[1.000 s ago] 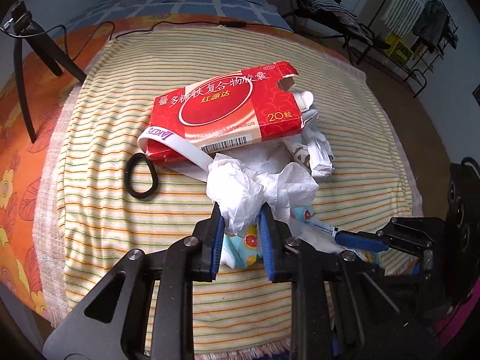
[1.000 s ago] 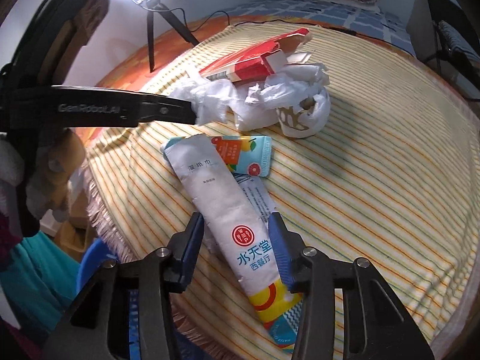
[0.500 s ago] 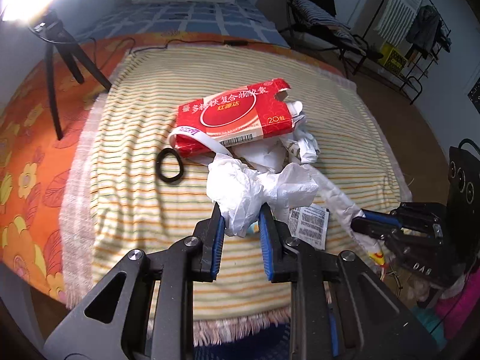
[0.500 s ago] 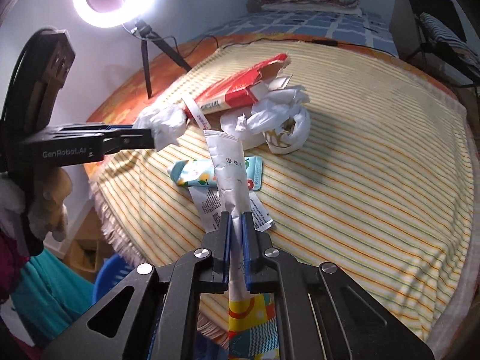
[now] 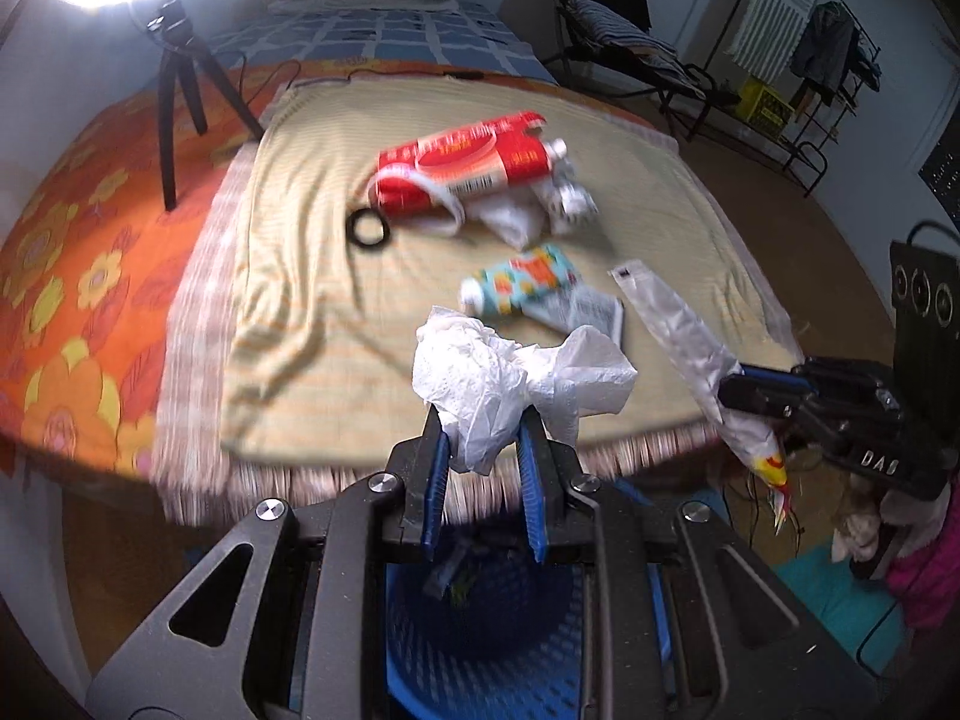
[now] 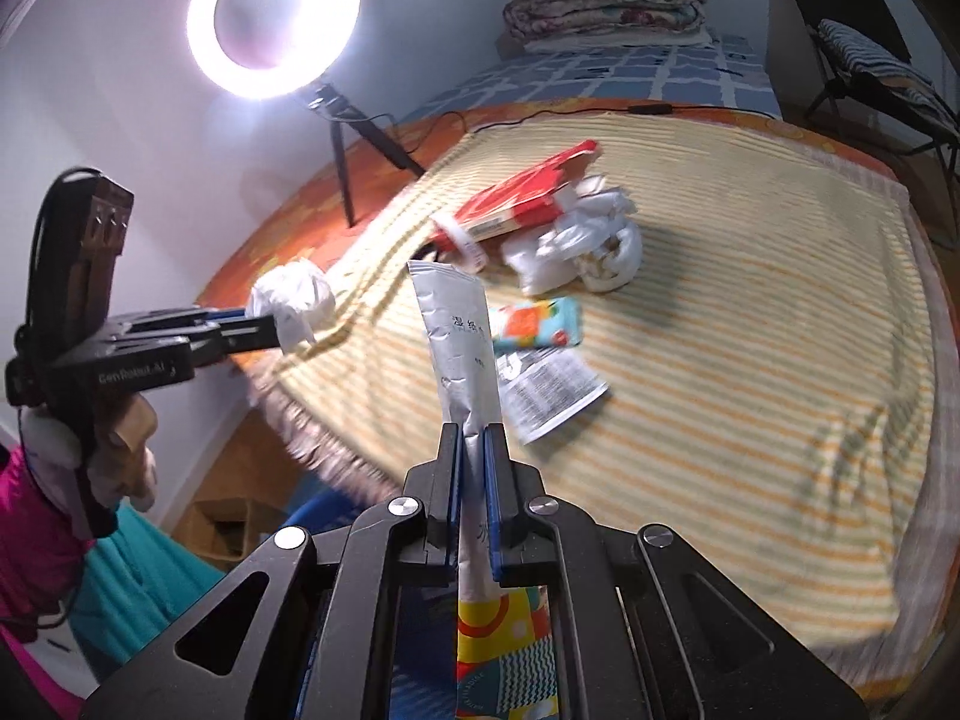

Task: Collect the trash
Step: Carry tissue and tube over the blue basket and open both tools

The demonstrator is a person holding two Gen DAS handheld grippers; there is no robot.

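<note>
Both tongs are loaded: left tongs (image 5: pixel 480 450) pinch crumpled tissue (image 5: pixel 510 378), right tongs (image 6: pixel 474 450) clamp a wrapper (image 6: pixel 459 348); either could be dropped beside the blue basket (image 5: pixel 480 648) if released early.

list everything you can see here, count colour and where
crumpled tissue: one, white, clamped in left gripper above the basket
long sachet: one, silver-white with colourful end, clamped in right gripper
red box: one, red, on striped blanket
crumpled white plastic: one heap, beside the box
small pack: one, teal and orange, on blanket
printed leaflet: one, white, beside the pack
black ring: one, left of box
basket: one, blue, on floor
ring light: one, on tripod
left gripper: shut
right gripper: shut
</note>
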